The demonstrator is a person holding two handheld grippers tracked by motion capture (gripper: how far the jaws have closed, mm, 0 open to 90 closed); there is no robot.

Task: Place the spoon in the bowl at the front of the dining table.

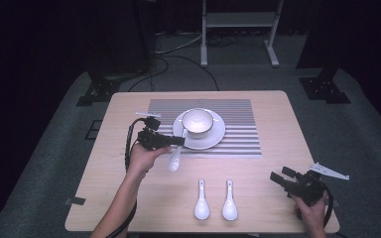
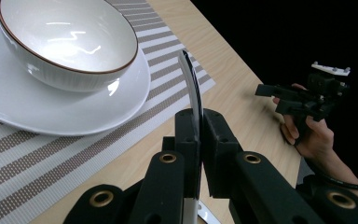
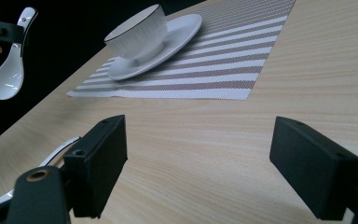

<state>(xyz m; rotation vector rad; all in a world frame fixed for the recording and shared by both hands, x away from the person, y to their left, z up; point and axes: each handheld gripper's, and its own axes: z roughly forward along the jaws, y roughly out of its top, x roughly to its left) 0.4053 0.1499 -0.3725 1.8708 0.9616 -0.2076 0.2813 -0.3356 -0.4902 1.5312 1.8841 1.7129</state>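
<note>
At the near left corner of the striped placemat [image 1: 238, 130], your left gripper [image 1: 177, 141] is pinching a white spoon [image 1: 174, 159] by its handle — jaws pressed tight on the thin edge, as the left gripper view shows [image 2: 193, 100]. The spoon hangs with its long axis running from the jaws toward you, bowl end lowest, just beside the saucer [image 1: 217, 139] and clear of the table. The bowl [image 1: 197, 122] on that saucer sits just beyond and to the right of your jaws, so the carry looks short: up and over the rim. Your left hand is by far the nearer one. Your right gripper [image 1: 280, 175] rests well apart at the table's near right corner, jaws spread wide with nothing between them [image 3: 196, 163]. Two more spoons [image 1: 202, 201] [image 1: 229, 201] lie side by side near the front edge, handles pointing away from you — between your hands, somewhat nearer the right.
</note>
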